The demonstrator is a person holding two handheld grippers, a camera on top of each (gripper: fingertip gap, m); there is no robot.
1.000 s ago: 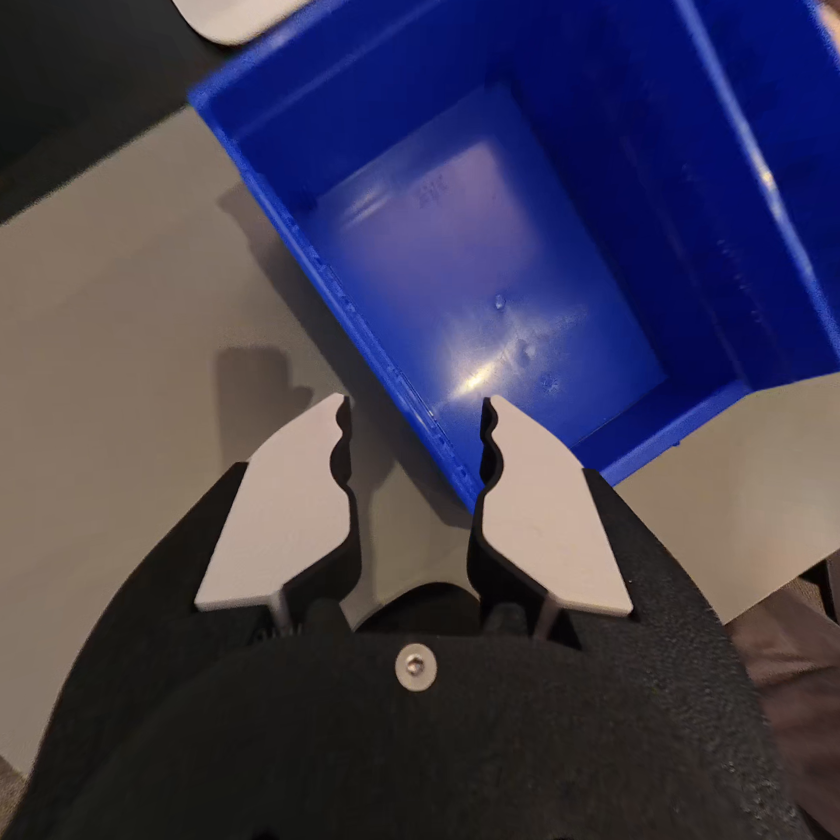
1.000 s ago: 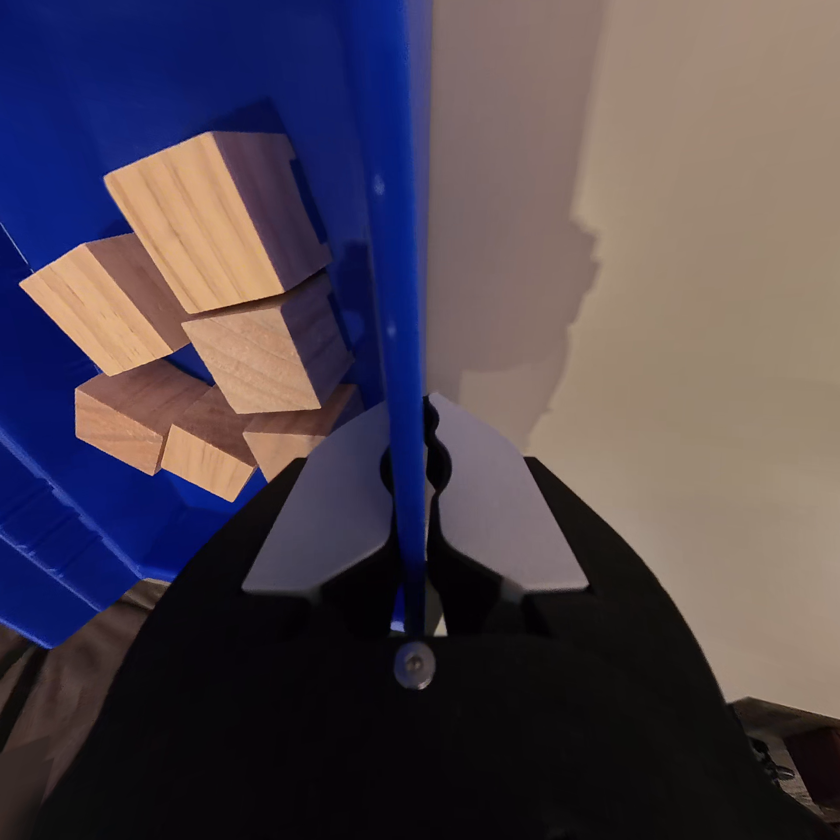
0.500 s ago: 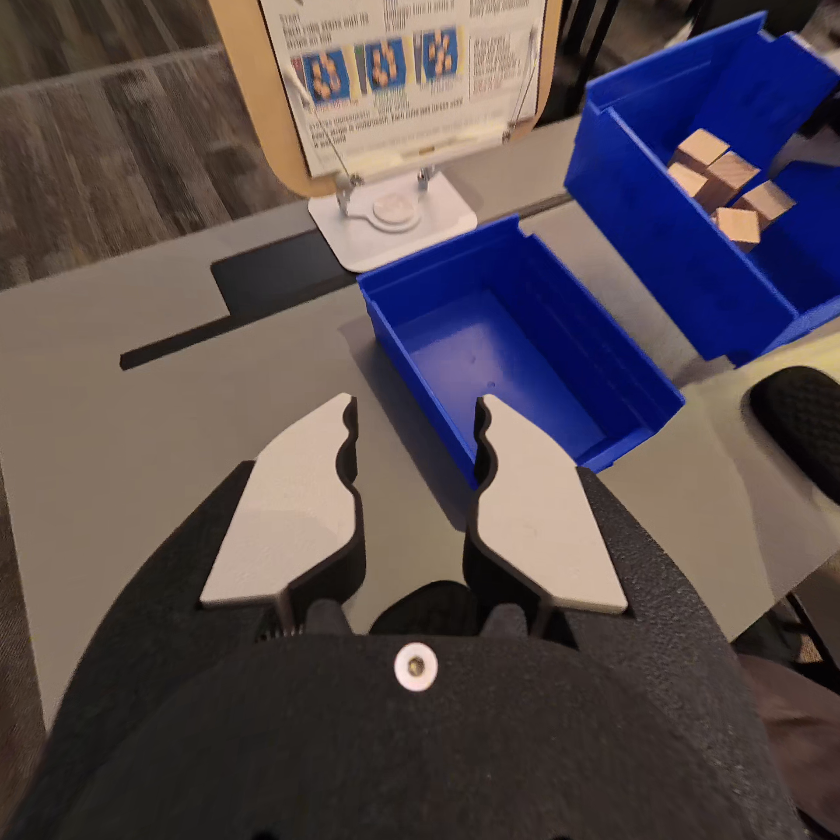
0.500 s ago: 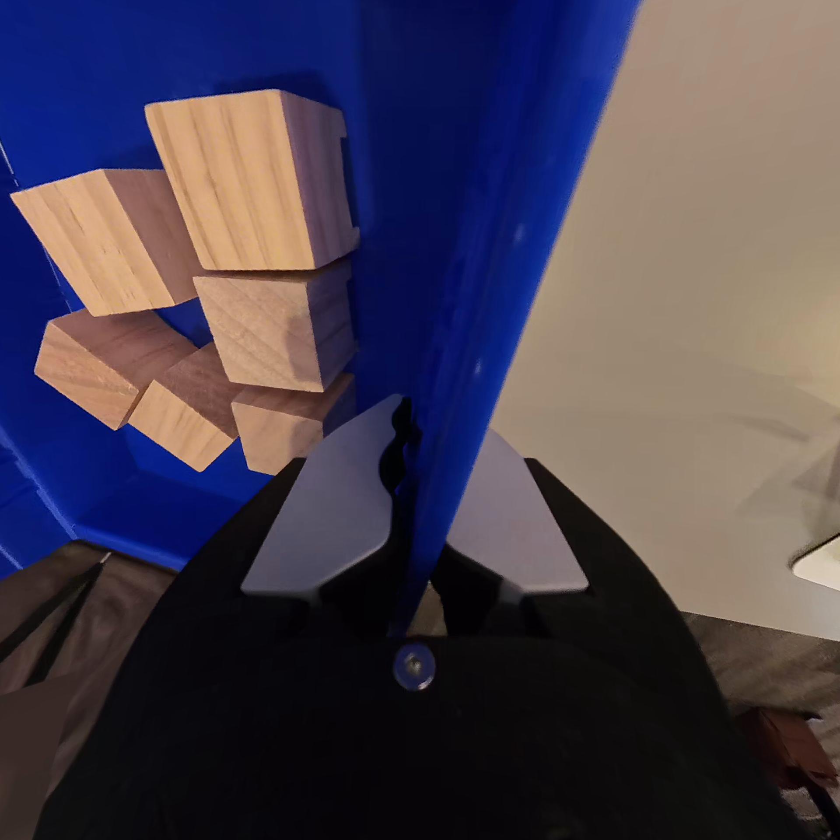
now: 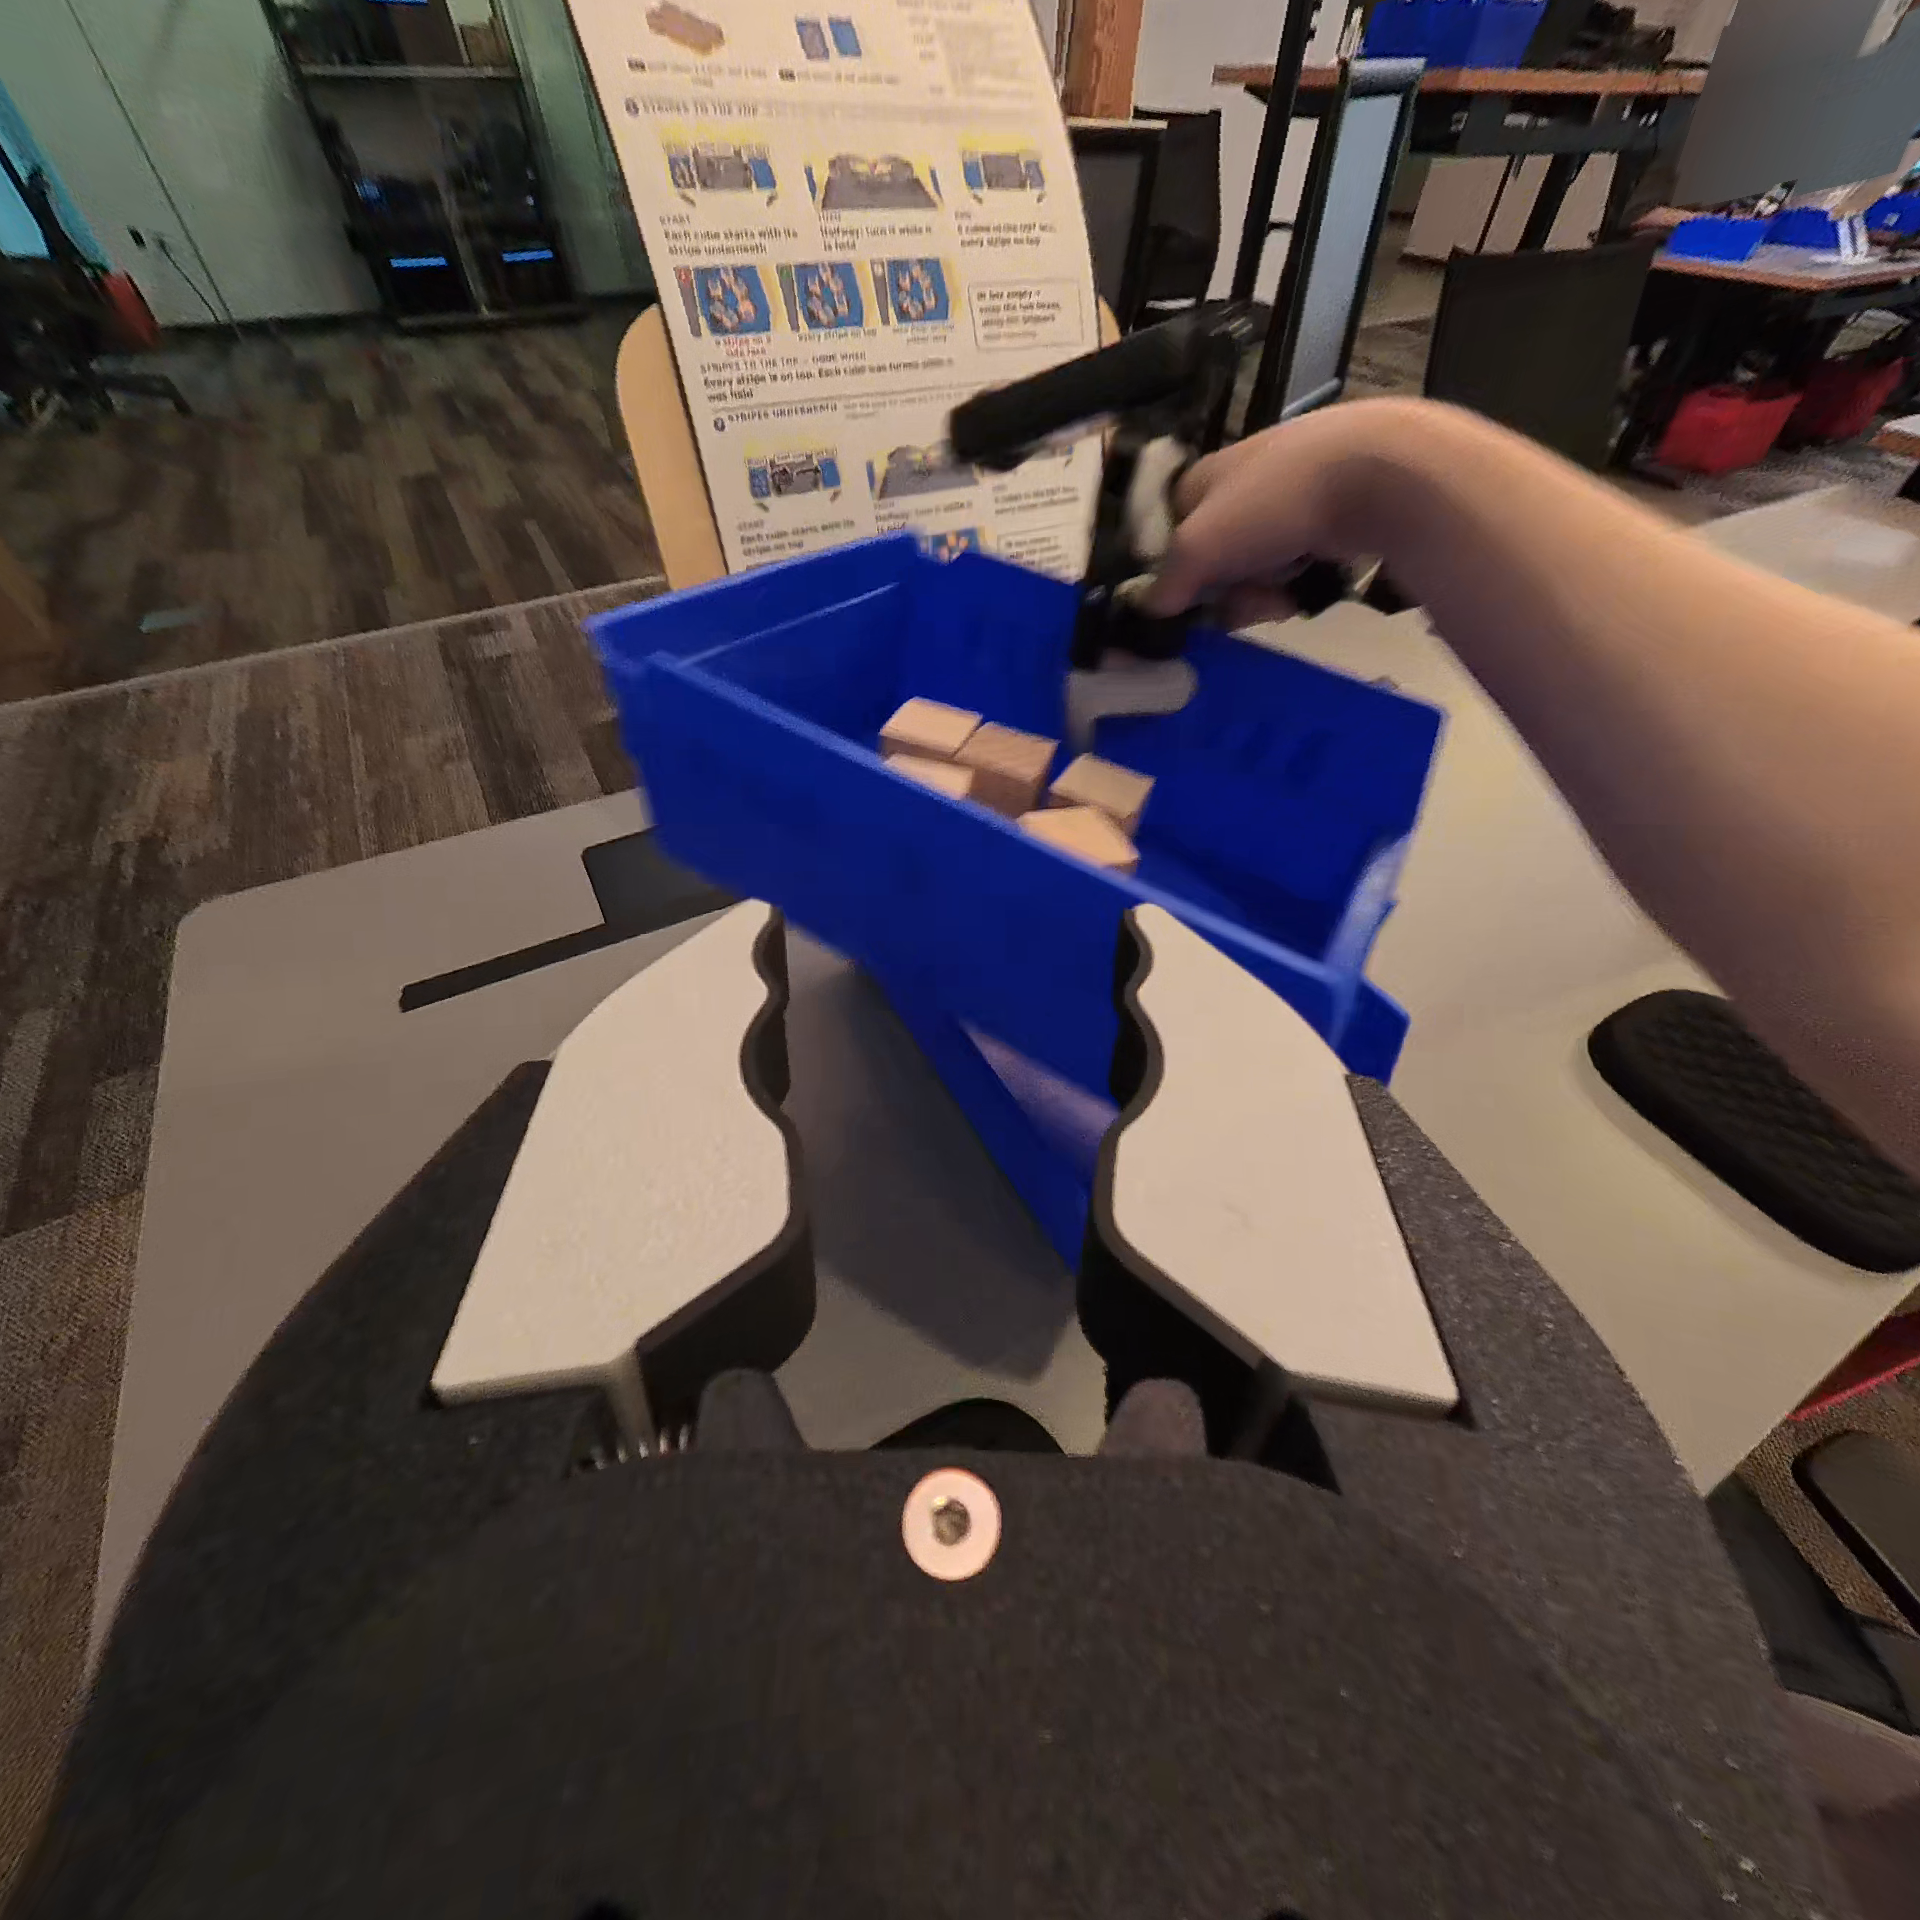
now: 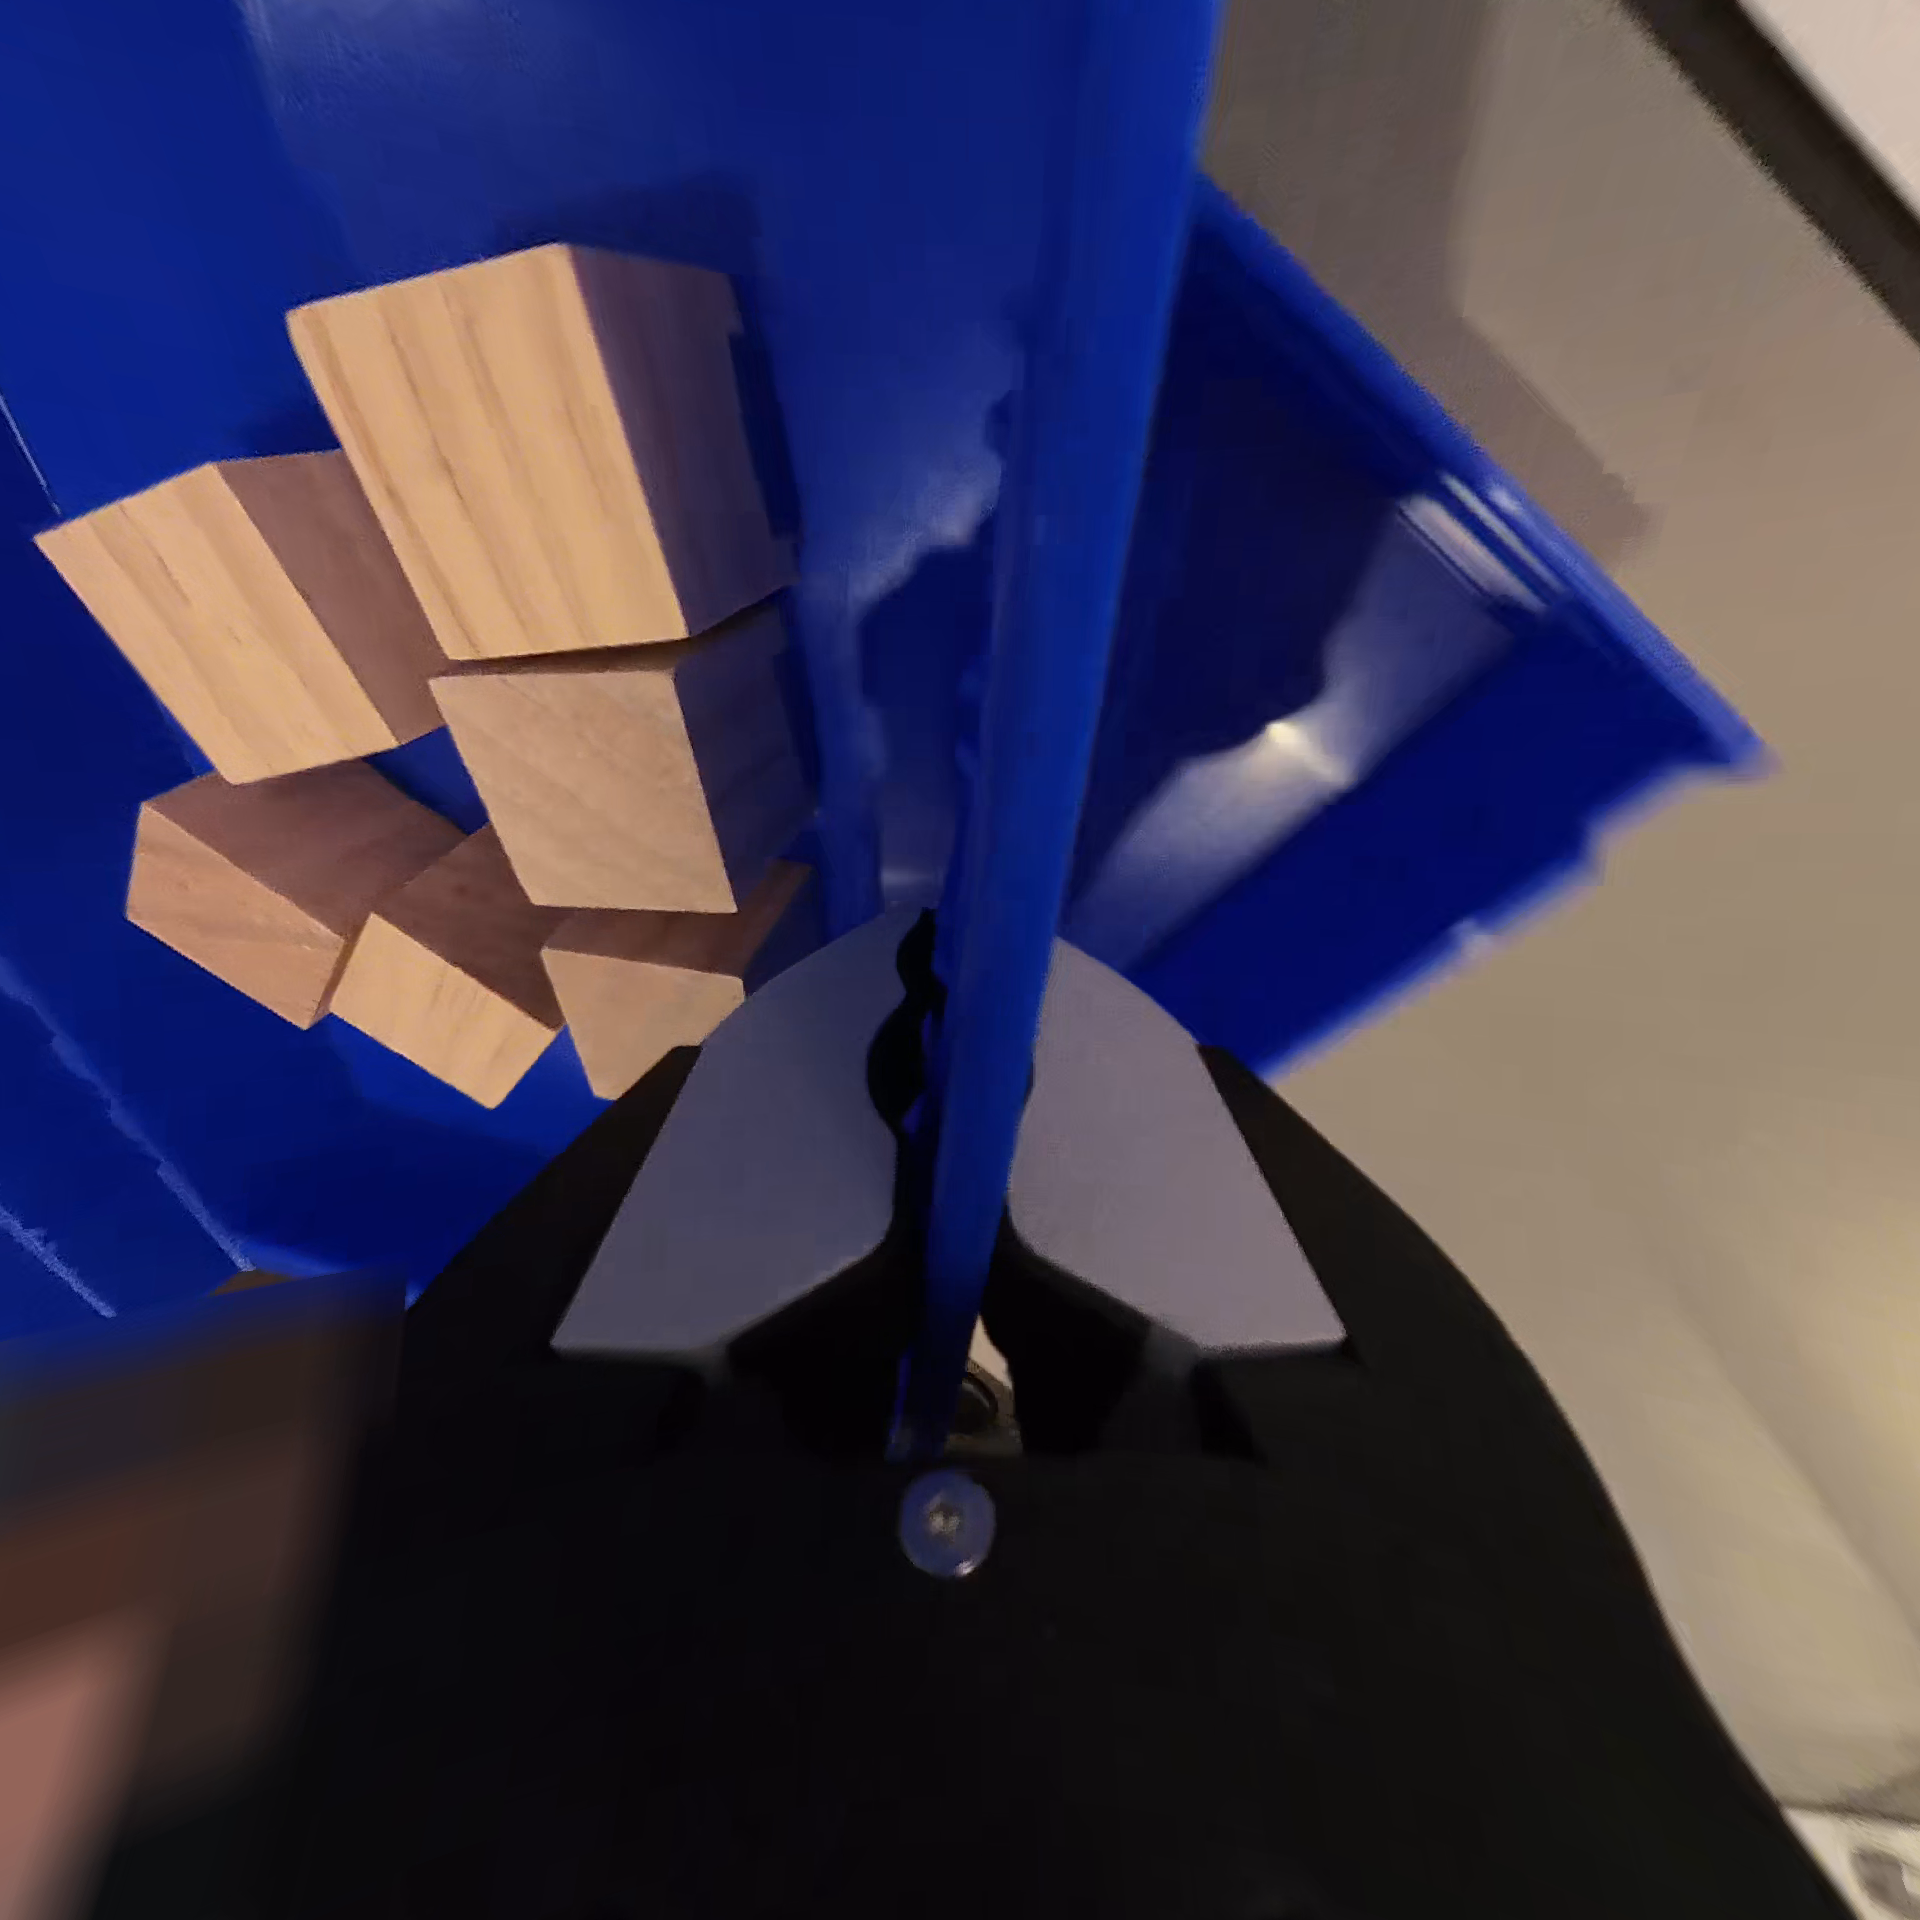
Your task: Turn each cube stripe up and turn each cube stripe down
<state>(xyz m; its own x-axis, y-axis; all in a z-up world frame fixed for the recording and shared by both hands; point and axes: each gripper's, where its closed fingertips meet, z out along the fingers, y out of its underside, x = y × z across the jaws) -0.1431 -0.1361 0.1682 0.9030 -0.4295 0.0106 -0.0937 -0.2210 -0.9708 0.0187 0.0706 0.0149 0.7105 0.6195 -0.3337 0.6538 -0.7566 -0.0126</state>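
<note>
Wooden cubes (image 6: 540, 665), six in the right wrist view, lie clustered inside a blue bin (image 5: 935, 894); their visible faces are plain light wood with darker shaded sides, and no stripe can be made out on any face. In the left wrist view the same cubes (image 5: 1013, 774) sit near the middle of the bin's floor, touching one another.

The bin is tilted and carried above the grey table (image 5: 312, 1039), with its far-right wall (image 6: 1049, 727) clamped between the fingers of the right gripper (image 6: 961, 997), whose jaws are closed tight on that thin wall. A person's hand (image 5: 1278, 520) grips this tool from the right, the forearm reaching in from the right edge.

Below the raised bin, a second blue bin (image 6: 1434, 748) rests on the table; only part of its interior is visible.

The left gripper (image 5: 951, 935) hovers nearer, jaws spread apart and grasping nothing, with the blue bins seen between its fingertips.

Beyond the bins stands an instruction sheet (image 5: 862, 260) on a wooden board. A black padded rest (image 5: 1766, 1122) lies at the table's right edge.
</note>
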